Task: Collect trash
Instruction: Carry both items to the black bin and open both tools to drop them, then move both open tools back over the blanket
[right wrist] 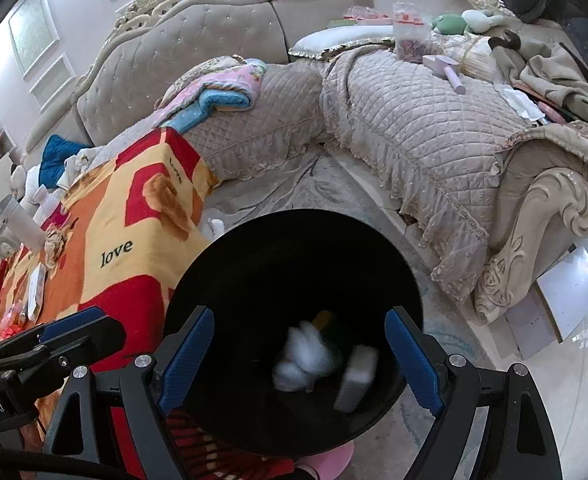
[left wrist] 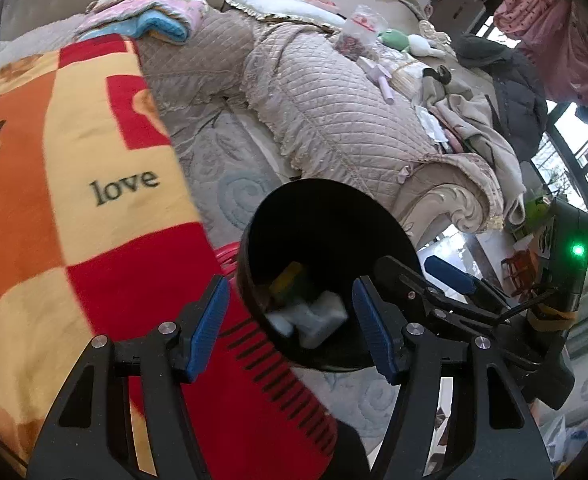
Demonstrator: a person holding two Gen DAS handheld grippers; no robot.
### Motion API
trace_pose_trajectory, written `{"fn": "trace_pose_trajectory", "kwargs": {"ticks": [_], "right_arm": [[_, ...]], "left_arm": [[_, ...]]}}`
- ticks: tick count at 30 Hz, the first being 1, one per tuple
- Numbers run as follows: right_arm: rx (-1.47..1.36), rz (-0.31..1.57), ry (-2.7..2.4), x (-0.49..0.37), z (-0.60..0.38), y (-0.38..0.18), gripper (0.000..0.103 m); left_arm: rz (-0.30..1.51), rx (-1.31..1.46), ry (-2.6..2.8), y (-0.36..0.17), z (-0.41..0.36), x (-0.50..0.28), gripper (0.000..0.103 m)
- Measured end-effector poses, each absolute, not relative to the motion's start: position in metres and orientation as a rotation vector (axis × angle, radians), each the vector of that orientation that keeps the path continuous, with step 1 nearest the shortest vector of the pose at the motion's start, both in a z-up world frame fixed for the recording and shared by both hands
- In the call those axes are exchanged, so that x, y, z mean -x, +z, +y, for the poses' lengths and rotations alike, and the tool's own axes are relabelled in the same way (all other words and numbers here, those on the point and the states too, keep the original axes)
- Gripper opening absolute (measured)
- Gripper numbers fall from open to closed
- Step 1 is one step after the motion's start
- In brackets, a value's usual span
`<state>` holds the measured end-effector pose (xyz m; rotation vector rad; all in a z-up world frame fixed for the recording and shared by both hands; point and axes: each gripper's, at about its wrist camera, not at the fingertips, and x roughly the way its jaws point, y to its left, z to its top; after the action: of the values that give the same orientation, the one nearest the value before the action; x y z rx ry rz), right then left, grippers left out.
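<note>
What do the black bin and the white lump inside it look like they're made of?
Black bin: probably plastic, with smooth, matte, even walls and a thin rigid rim. White lump: looks like crumpled tissue or soft paper, puffy and creased, but it is motion-blurred, so this is uncertain.

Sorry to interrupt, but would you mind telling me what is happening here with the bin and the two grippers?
A person with two handheld grippers is collecting trash. Both the left gripper and the right gripper are open, empty and poised over the round black plastic bin on the floor. A blurred white crumpled wad, a pale rectangular piece and something yellow lie inside it. The bin sits beside the red, orange and yellow "love" blanket.
</note>
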<state>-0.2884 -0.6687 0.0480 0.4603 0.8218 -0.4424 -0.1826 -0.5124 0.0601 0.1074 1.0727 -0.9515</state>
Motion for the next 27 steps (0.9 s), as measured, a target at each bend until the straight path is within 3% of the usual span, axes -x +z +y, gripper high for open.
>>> {"fn": "trace_pose_trajectory", "kwargs": {"ticks": [27], "right_arm": [[-0.313,0.882,-0.213,0.233,-0.538,0.06,0.086]], "left_arm": [[0.99,-0.175,-0.614,0.076,-0.374,0.171,0.063]]}}
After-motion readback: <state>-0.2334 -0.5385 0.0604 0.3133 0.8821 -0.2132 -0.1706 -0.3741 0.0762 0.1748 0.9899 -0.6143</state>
